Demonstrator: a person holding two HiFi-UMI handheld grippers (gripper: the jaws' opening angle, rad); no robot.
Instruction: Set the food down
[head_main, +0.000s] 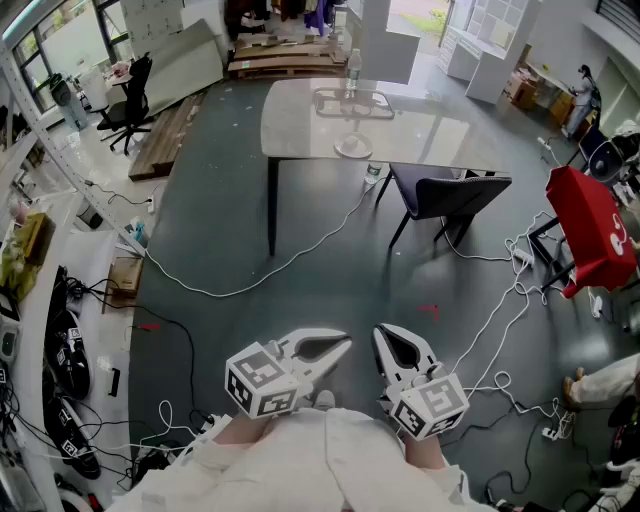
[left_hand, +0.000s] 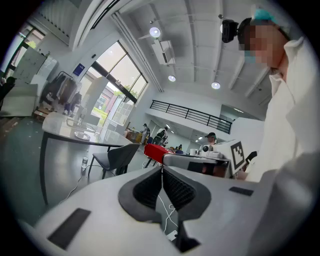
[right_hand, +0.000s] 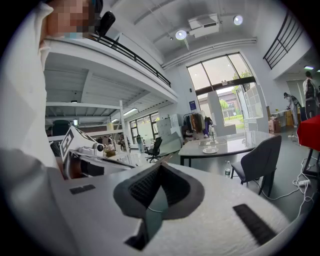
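Fingers, left gripper (head_main: 344, 343): pressed together, holding nothing | fingers, right gripper (head_main: 381, 332): pressed together, holding nothing | both above floor (head_main: 230, 200)

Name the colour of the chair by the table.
Dark grey; the chair shows best in the head view.

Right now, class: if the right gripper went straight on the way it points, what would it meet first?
Nothing close: the right gripper, shut and empty, aims left of the table, across the floor towards a distant office chair. Depth is unclear.
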